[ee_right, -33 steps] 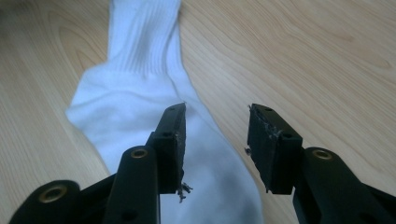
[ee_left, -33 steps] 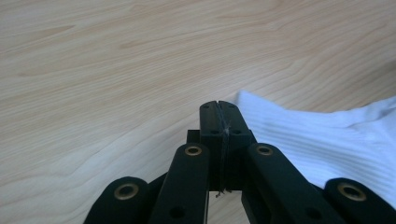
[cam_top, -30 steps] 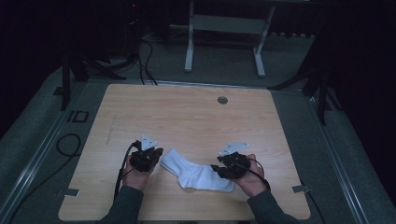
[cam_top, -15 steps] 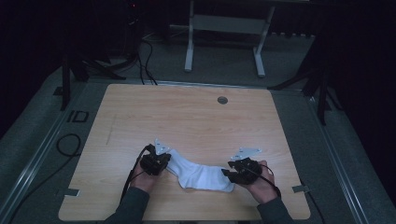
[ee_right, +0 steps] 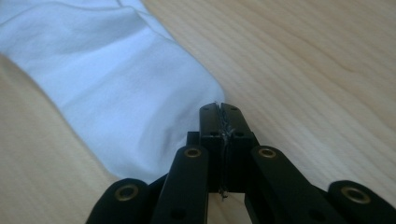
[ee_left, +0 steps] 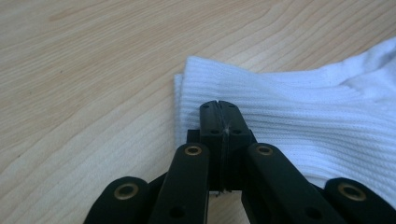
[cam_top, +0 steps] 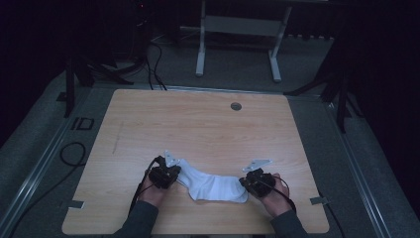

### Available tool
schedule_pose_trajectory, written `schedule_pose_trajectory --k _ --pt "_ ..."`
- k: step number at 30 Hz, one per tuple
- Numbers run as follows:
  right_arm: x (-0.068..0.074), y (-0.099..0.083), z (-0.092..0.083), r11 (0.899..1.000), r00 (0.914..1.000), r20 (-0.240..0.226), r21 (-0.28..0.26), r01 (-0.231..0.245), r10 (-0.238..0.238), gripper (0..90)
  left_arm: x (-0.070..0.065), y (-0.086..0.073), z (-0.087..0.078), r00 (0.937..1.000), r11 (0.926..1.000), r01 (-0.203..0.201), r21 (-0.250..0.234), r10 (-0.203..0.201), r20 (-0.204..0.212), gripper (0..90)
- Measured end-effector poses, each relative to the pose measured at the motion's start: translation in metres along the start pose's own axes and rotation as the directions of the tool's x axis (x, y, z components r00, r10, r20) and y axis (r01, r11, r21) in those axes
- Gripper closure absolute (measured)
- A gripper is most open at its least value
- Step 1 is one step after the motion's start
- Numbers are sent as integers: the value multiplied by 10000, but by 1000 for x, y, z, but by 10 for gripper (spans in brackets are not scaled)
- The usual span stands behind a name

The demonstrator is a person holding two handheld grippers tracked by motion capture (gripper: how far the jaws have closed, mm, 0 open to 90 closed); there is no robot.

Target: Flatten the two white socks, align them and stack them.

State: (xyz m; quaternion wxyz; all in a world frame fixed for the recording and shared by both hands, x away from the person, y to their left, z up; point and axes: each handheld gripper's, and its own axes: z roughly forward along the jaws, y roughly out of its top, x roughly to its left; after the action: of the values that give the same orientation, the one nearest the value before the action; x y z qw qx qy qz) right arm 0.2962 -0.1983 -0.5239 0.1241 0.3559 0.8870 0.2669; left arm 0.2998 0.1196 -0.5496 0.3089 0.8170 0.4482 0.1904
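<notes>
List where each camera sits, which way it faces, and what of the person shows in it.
High view: above the person's side, looking forward and down on the table; forearms, hands and both hand-held grippers show.
Left gripper view: rides the left hand-held gripper, looking along its shut jaws at the sock's ribbed cuff.
Right gripper view: rides the right hand-held gripper, looking along its shut jaws beside the sock's smooth end.
All three share the white sock.

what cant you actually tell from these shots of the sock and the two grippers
- Left gripper: jaws shut over the ribbed cuff of the sock; whether fabric is pinched between the pads is hidden by the jaws.
- Right gripper: jaws have just closed at the sock's toe; any pinched fabric is hidden too.
- High view: jaw tips too small and dark.
- Sock's underside: hidden against the table.
</notes>
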Motion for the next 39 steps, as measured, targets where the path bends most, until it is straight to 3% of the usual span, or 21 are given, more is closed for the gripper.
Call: schedule_pose_trajectory --k 12,23,27,33,37,38,39 --pt "-20 5 -16 9981 9975 618 -526 -318 351 887 0 -15 -11 9989 9990 442 -49 -441 137 896" --pt "-26 22 -33 9942 9946 1028 -1074 1 110 887 -4 -18 -13 9986 9989 465 -68 -463 266 896" --pt "-28 26 -31 9935 9944 1052 -1140 39 81 887 -6 -19 -14 9984 9987 497 -93 -495 267 896" --pt "-33 25 -14 9970 9965 824 -764 -100 163 879 -6 -21 -15 9979 9983 567 -108 -564 317 895" --pt "-38 23 -7 9957 9962 804 -886 -255 327 782 -6 -21 -15 9980 9984 555 -95 -551 308 895" --pt "-41 22 -6 9940 9955 797 -1000 -433 514 700 -6 -21 -15 9980 9984 561 -105 -558 311 895" --pt "-42 22 -6 9932 9949 804 -1042 -527 612 680 -6 -21 -16 9978 9983 575 -102 -571 322 894"
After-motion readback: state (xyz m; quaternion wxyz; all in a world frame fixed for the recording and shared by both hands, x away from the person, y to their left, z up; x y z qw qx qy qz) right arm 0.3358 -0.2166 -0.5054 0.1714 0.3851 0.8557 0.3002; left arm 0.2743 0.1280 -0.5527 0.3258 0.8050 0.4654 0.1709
